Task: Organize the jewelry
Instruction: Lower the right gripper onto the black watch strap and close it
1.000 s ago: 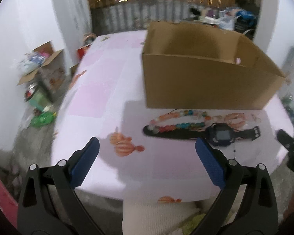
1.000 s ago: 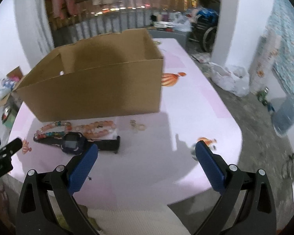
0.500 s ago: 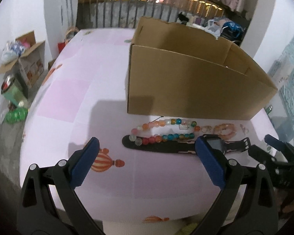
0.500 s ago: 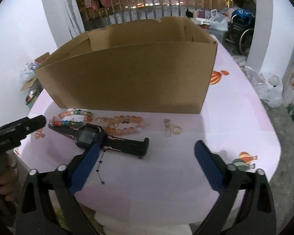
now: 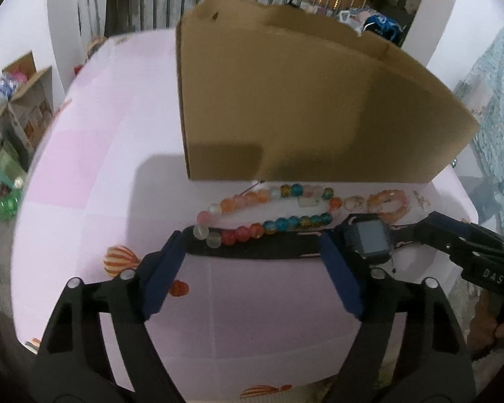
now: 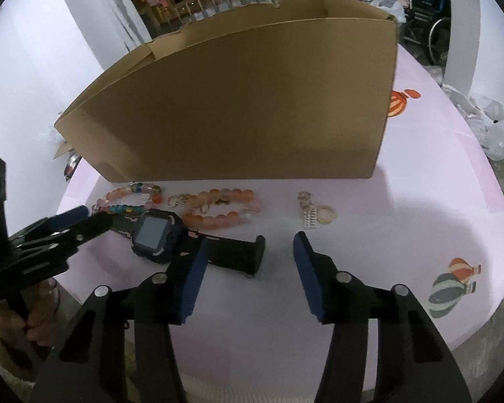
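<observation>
**Smartwatch lined up between both tongs**

The smartwatch (image 6: 158, 235) lies flat on the pink tablecloth (image 6: 403, 235), its black strap stretched just ahead of both pairs of tongs. A second ago both tools hung higher and farther back, with jaws at their widest; now they sit low over the strap, which suggests the watch is the first piece to be lifted towards the cardboard box (image 6: 252, 107) behind it.

The left gripper (image 5: 252, 265) is closing but wide, its pads either side of the strap's long end; nothing is pressed yet. The right gripper (image 6: 248, 265) is closing too, about half open, with the strap's short end just ahead of its gap and no contact visible.

Beyond the watch, nearer the box, lie a multicoloured bead bracelet (image 5: 272, 208) and an orange bead bracelet (image 6: 218, 208). Small gold trinkets (image 6: 316, 215) sit ahead of the right tongs.
</observation>
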Demonstrator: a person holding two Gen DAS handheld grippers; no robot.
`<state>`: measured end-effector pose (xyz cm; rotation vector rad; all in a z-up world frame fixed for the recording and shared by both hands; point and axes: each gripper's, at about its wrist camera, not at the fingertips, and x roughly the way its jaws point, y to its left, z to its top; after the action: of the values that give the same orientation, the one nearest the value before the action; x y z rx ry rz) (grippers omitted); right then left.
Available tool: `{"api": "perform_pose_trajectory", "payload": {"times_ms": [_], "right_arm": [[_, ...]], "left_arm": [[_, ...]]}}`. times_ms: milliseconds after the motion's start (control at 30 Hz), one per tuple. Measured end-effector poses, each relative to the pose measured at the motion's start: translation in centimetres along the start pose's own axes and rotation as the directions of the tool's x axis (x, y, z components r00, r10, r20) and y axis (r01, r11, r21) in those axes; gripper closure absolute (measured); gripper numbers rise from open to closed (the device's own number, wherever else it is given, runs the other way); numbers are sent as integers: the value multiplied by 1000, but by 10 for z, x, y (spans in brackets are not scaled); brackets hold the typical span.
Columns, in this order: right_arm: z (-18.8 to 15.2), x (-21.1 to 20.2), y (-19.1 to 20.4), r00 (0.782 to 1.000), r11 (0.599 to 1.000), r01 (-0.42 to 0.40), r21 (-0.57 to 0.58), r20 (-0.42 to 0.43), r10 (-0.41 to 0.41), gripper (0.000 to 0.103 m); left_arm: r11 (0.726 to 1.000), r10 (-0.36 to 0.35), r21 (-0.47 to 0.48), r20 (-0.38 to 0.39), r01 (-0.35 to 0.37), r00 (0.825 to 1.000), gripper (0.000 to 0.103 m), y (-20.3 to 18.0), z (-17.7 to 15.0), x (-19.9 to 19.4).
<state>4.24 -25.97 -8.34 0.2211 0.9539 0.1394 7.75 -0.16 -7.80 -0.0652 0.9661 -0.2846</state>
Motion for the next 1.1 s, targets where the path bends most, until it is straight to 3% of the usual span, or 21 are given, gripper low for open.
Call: {"api": "perform_pose_trajectory", "payload": {"times_ms": [300,533,733,1000,1100], "right_arm": [[0,3,3,999,999,-32,-37,-20,31,65],[1,6,9,999,998,-33,-48,-18,32,65],[0,7,8,999,998,-43,-46,-16,42,65],[0,8,5,998,998,-54,-45,-13,53,65],[0,8,4,998,997,-59,-44,-12,59,64]], "left_arm": [[1000,6,8,-14,-6,1000,28,-1,1,2],[999,13,-29,0,-13,1000,28,7,10,-3],[999,42,0,-31,-42,999,27,0,11,8],[984,-65,-168,-45,57,997,27,16,8,0],[983,-71,-172,-49,62,996,27,13,6,-1]]}}
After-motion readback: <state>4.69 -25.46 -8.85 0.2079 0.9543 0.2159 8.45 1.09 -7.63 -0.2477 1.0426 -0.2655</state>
